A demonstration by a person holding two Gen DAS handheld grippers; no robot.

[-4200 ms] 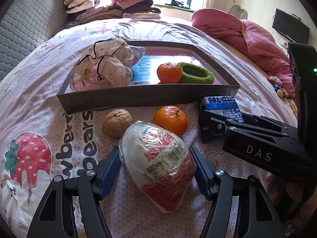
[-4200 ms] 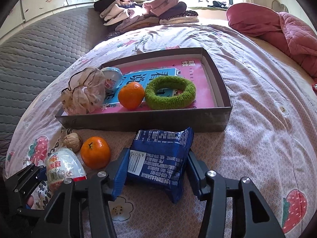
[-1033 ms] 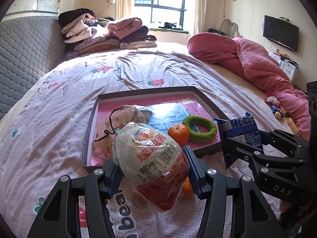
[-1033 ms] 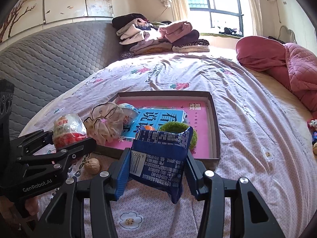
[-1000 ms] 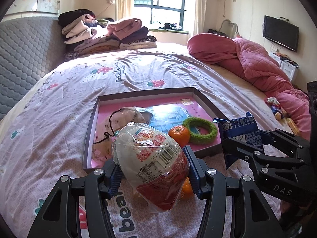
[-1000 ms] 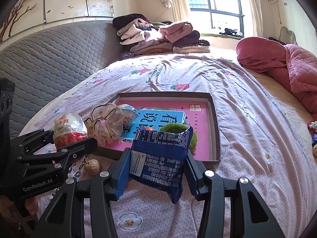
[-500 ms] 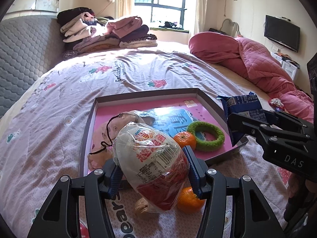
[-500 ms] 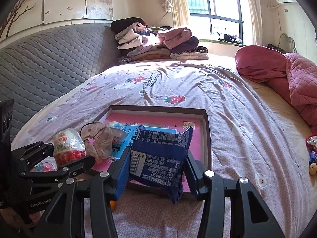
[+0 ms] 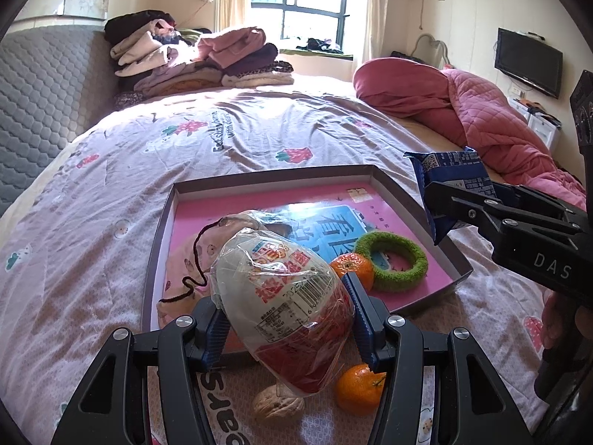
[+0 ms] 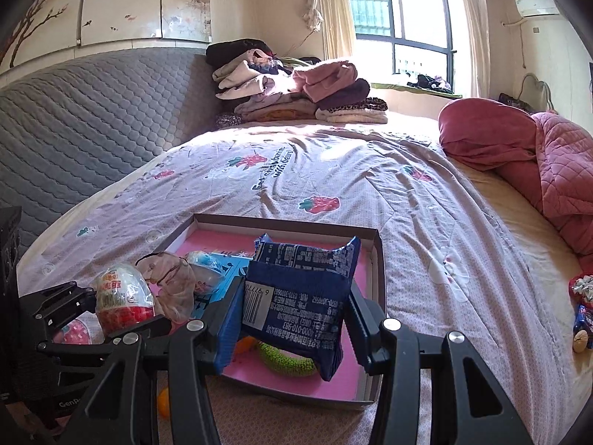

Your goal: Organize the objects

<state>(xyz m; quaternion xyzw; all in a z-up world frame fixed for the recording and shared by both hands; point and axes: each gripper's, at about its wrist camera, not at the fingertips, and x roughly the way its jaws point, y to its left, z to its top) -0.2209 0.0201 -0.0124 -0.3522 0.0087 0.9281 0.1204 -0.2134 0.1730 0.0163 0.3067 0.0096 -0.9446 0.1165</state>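
Item 1. Left hand-held gripper [image 9: 287,317]: clenched on an egg-shaped wrapped snack [image 9: 283,307], pads pressing both sides, carried in the air over the near edge of the tray [image 9: 393,181].

Item 2. Right hand-held gripper [image 10: 292,324]: clenched on a blue snack packet [image 10: 300,296], held above the tray's near right corner.

Item 3. Tray, shallow, pink floor, lying on the bed [image 9: 259,129]. Contents: pale drawstring pouch [image 9: 192,259] toward the left edge, orange [image 9: 352,265] and green ring [image 9: 393,259] toward the near right corner.

Item 4. Loose on the bed, just outside the tray's near edge: a second orange [image 9: 357,383] and a walnut [image 9: 278,404].

Risks, as judged:
- Egg-shaped snack is smooth and rounded; loosened high, it may roll over the low rim or knock the orange.
- Packet is soft; dropped at the corner, it may catch on the rim and slide out.
- Both grippers crowd one tray; their frames could collide.
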